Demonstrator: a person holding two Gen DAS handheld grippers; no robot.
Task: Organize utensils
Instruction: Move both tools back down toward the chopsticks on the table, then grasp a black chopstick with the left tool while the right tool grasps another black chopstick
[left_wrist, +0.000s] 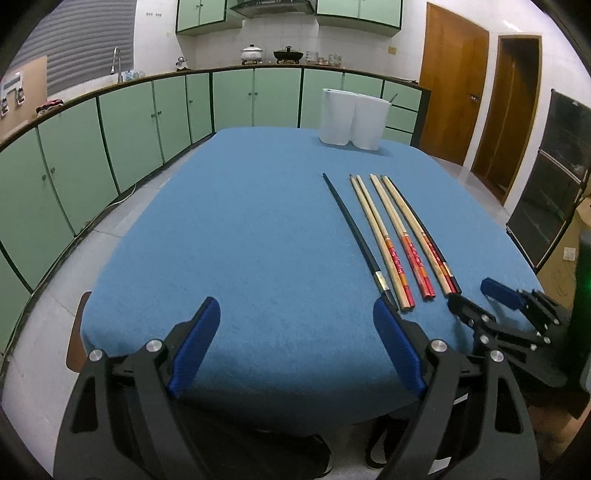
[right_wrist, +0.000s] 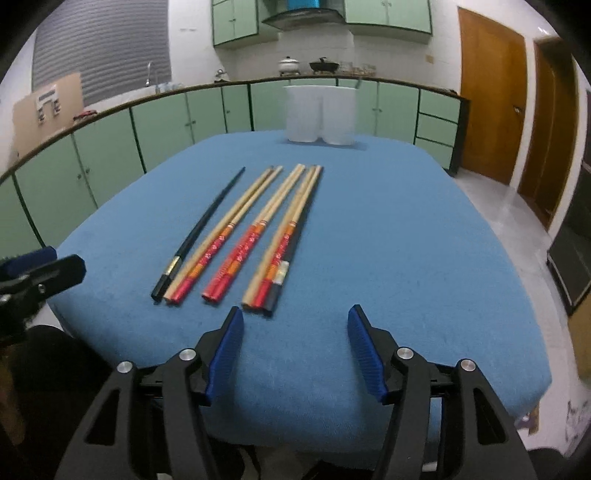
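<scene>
Both grippers over the near edge of the blue table (right_wrist: 406, 229), pointing down and forward.

Left gripper (left_wrist: 295, 347): jaws spread wide, nothing between the pads, just bare cloth under them. Its right finger (left_wrist: 397, 354) sits just beside the butt end of the lone black chopstick (left_wrist: 354, 232); I can't tell if it touches.

Right gripper (right_wrist: 295, 350): jaws apart, nothing gripped. Its left finger (right_wrist: 225, 354) is close to the butt ends of the rightmost chopstick group (right_wrist: 291, 236) but short of them.

Chopsticks all lie flat on the cloth, roughly parallel, tips pointing to the far side. From left in the right wrist view: the single black one, then a wooden pair with red ends (right_wrist: 229, 225), a second wooden pair (right_wrist: 258, 229), then the group of wooden sticks with another black one along its right side.

White two-compartment holder (right_wrist: 320, 114) stands upright at the far edge of the table, well apart from the chopsticks.

Green cabinets (left_wrist: 129, 122) behind.
</scene>
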